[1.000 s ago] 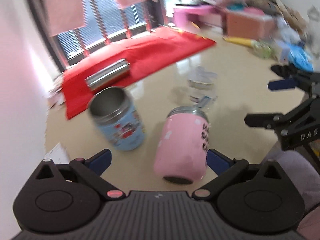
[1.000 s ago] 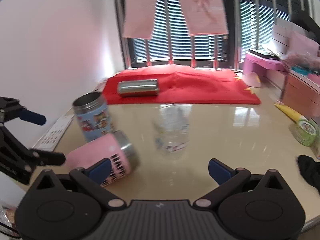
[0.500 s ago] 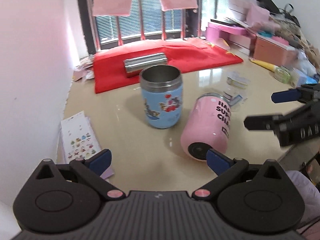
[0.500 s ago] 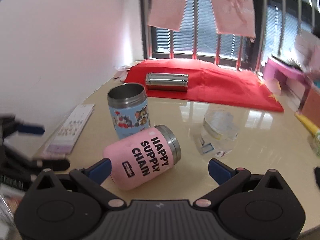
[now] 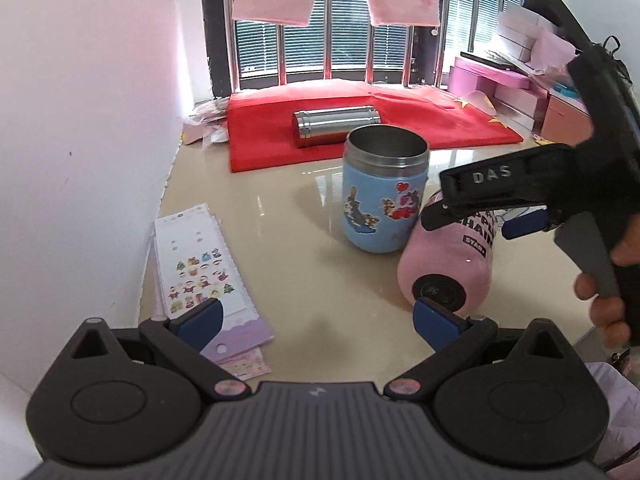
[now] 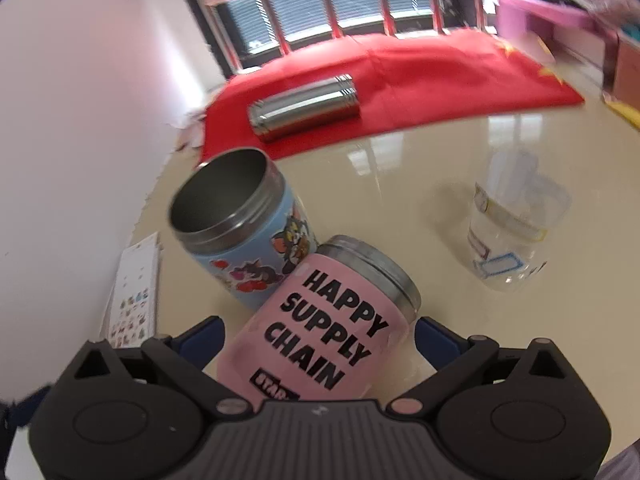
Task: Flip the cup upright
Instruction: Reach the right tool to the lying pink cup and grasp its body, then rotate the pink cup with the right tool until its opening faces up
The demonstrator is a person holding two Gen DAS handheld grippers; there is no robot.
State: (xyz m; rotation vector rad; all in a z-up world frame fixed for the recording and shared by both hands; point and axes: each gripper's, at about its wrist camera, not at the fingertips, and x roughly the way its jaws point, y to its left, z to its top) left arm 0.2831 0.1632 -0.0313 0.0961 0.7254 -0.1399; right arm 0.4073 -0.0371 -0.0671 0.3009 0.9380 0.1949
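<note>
— Where is the pink cup (image 6: pixel 320 336)?

— Lying on its side on the beige counter (image 5: pixel 288 264), dark base (image 5: pixel 438 292) toward the near edge, steel rim (image 6: pixel 372 264) pointing away. "HAPPY SUPPLY CHAIN" printed in black along the top of the body. Rim end right beside the blue cartoon cup (image 6: pixel 248 236), close enough that contact cannot be ruled out.

— And the blue one?

— Upright, open mouth up, bare steel inside. Standing between the pink cup and the sticker sheets (image 5: pixel 200 264) near the wall.

— Right gripper (image 6: pixel 320 330)?

— Fingers spread wide, one blue pad (image 6: pixel 202 334) on each side of the pink body, the cup lying in the gap between them. Pads not pressed against it, so no grip yet. From the left wrist view, the same tool seen reaching over the cup from the right, with the person's hand (image 5: pixel 608 280) wrapped round the handle.

— Left gripper (image 5: pixel 316 322)?

— Also open, fingers well apart, holding nothing. Low over the counter's near edge; right pad (image 5: pixel 434 322) just in front of the pink cup's base, left pad over the sticker sheets.

— Anything else on the counter?

— Red cloth (image 5: pixel 360 124) along the far side by the window, with a steel cylinder (image 5: pixel 336 126) lying flat on it. Clear plastic cup (image 6: pixel 512 236) with coloured labels to the right of the pink one, well apart, somewhat blurred. Pink boxes (image 5: pixel 488 80) and clutter further right, too blurred to name.
</note>
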